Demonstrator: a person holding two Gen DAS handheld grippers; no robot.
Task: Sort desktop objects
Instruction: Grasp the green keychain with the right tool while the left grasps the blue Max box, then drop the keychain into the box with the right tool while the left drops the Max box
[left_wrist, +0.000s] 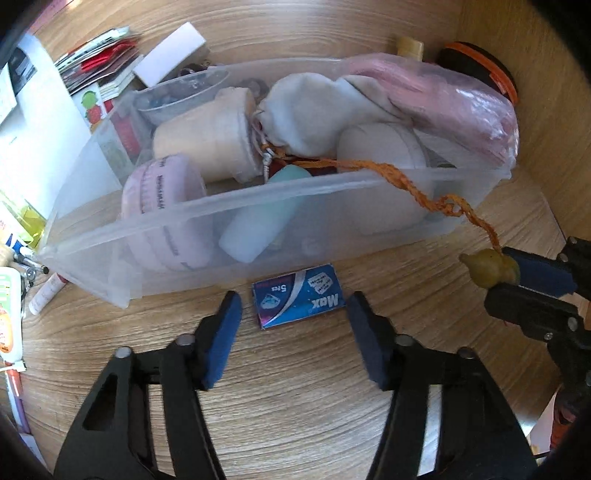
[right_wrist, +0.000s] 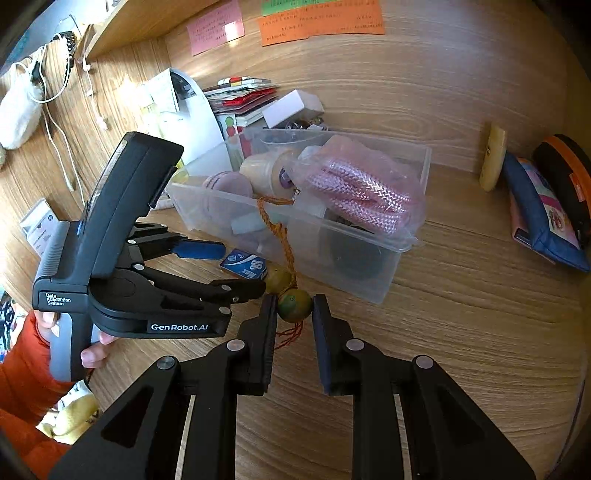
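Left wrist view: our left gripper (left_wrist: 293, 314) stands wide open, straddling the small blue packet (left_wrist: 298, 300) that lies on the wooden desk (left_wrist: 295, 398) just beside the clear bin (left_wrist: 236, 236); we judge closing on it comes next.

Right wrist view: our right gripper (right_wrist: 294, 310) pinches the gourd charm (right_wrist: 294, 304), whose orange cord (right_wrist: 280, 232) trails into the bin. It likely needs lifting in. Paper notes (right_wrist: 321, 18) hang on the wood back panel; pouches (right_wrist: 546, 214) lie well apart.

Wooden desk (left_wrist: 295, 398) under bin (left_wrist: 332, 236), blue packet (left_wrist: 299, 301)
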